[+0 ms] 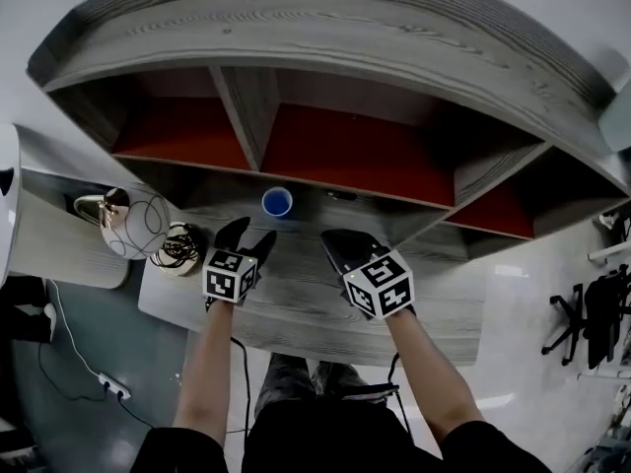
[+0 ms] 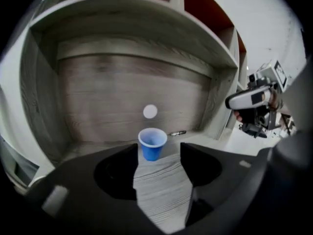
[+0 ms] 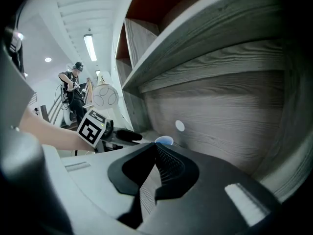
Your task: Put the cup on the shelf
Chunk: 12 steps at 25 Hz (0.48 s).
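Note:
A small blue cup (image 1: 277, 202) stands upright on the grey wooden shelf board (image 1: 306, 299), inside the lower compartment. My left gripper (image 1: 248, 236) sits just in front of it, a little apart. In the left gripper view the cup (image 2: 152, 143) stands beyond the tips of the left gripper (image 2: 159, 152), whose jaws are open with only bare board between them. My right gripper (image 1: 340, 246) hovers to the cup's right with its jaws together. In the right gripper view the right gripper (image 3: 155, 146) is shut on nothing, and only the cup's rim (image 3: 164, 141) shows above it.
Red-backed upper compartments (image 1: 345, 151) lie above the board. A small metal pen-like object (image 2: 177, 132) lies behind the cup, under a white round sticker (image 2: 150, 111). At the left are a white wire-patterned object (image 1: 133, 225) and a cable coil (image 1: 177, 247). A person (image 3: 74, 89) stands far off.

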{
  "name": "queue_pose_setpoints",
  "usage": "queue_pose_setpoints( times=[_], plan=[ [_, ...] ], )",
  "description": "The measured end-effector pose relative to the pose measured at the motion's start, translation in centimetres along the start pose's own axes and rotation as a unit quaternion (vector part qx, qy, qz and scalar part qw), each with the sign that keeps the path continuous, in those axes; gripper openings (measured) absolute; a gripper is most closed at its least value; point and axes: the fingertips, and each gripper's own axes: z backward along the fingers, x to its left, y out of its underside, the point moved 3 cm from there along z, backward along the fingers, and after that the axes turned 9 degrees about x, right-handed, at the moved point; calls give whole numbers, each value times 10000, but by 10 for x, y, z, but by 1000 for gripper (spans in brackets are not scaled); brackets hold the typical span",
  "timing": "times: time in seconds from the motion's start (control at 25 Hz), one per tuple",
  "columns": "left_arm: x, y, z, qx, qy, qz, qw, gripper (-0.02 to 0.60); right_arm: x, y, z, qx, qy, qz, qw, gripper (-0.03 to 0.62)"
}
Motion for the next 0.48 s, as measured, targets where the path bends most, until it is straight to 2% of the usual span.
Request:
queue_pose_setpoints(
  times=[0.12,0.32,0.48],
  plan=[
    [-18,-7,35,-225,59,82,9997,207,8,-1,20,33,-11,143,9999,12],
    [-63,-10,75,-403,365,59,9985,79,22,3,54,70,8,275,9996,12],
    [-91,-11,99,-556,499,53,9972,46,30,8,80,1,29,336,9994,12]
  ],
)
